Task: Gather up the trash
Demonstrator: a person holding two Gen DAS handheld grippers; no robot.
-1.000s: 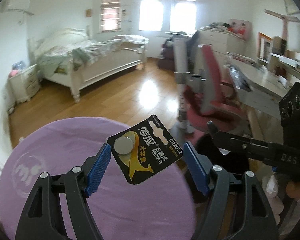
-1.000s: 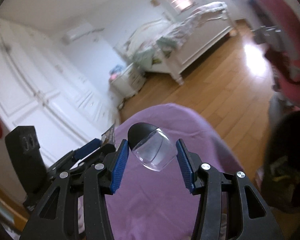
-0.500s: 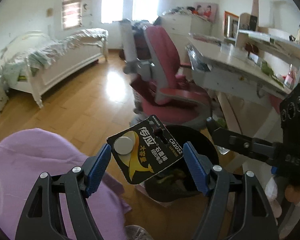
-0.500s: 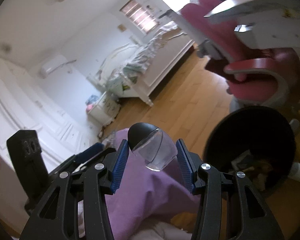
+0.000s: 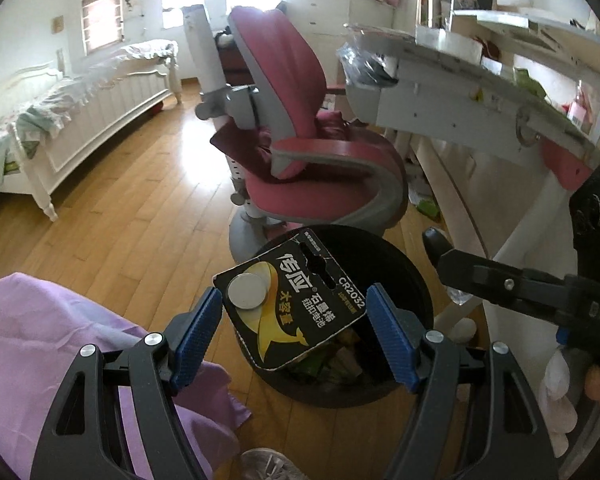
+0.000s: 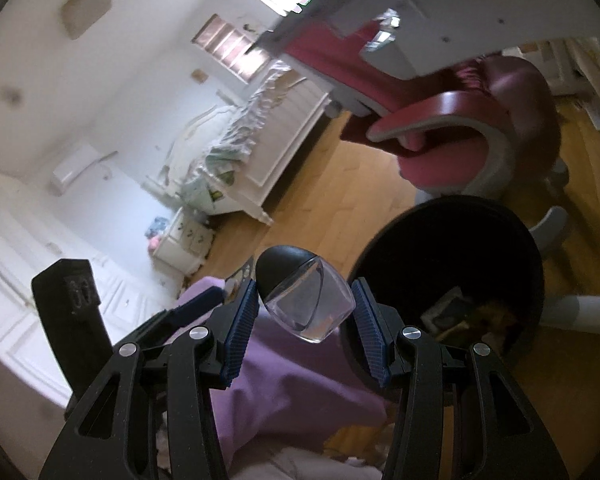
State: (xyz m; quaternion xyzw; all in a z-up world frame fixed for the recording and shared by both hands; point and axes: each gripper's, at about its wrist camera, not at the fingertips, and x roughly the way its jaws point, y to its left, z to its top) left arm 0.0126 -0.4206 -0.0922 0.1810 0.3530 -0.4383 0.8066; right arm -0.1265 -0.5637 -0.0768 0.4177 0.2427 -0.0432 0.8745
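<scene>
Bedroom with wooden floor (image 5: 132, 208), black trash bin (image 5: 416, 276) just ahead of both grippers.

Left gripper (image 5: 296, 316) clamps a black battery card (image 5: 292, 300) above the bin; right gripper (image 6: 304, 304) grips a clear black-capped container (image 6: 306, 300) beside its rim.

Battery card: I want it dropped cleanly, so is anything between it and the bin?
Nothing visible. The battery card, held in the left tool, hangs in front of the open bin, with no lid or object between them.
</scene>
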